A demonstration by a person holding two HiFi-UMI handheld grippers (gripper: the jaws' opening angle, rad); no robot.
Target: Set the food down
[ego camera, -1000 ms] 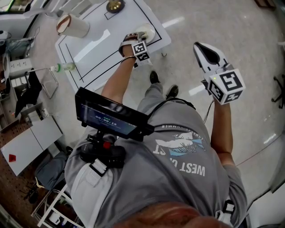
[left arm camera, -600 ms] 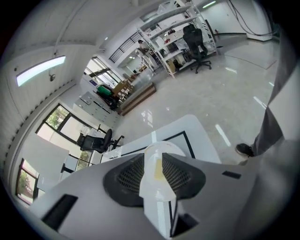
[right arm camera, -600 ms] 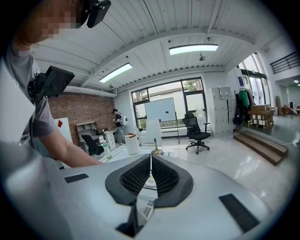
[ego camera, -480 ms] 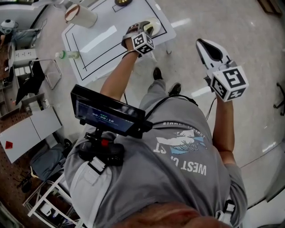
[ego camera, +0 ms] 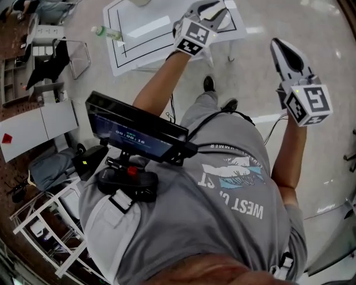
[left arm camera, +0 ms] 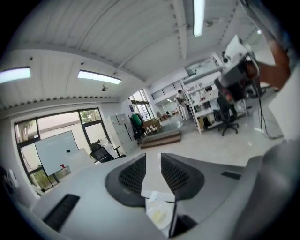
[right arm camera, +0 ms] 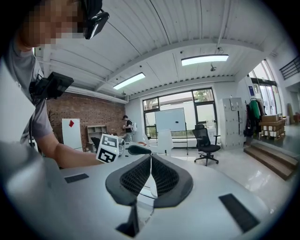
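Observation:
My left gripper (ego camera: 213, 6) reaches out over the near edge of a white table (ego camera: 144, 25) marked with black lines. In the left gripper view its jaws (left arm camera: 152, 158) stand a little apart, and only the room's floor shows in the gap. A small pale cream patch (left arm camera: 159, 215) sits at the base of the jaws; I cannot tell what it is. No food shows on the table in the head view. My right gripper (ego camera: 277, 44) is held up over the bare floor to the right, and its jaws (right arm camera: 150, 158) are pressed together with nothing between them.
A clear bottle (ego camera: 108, 32) lies by the table's left edge, with a wire frame (ego camera: 78, 58) beside it. A dark screen unit (ego camera: 136, 133) hangs on the person's chest. White panels (ego camera: 39, 125) and a white rack (ego camera: 50, 234) stand at the left.
The left gripper has moved farther out and up the picture, off the round pale thing it was beside. The head view has swung, so the table now sits at the top edge.

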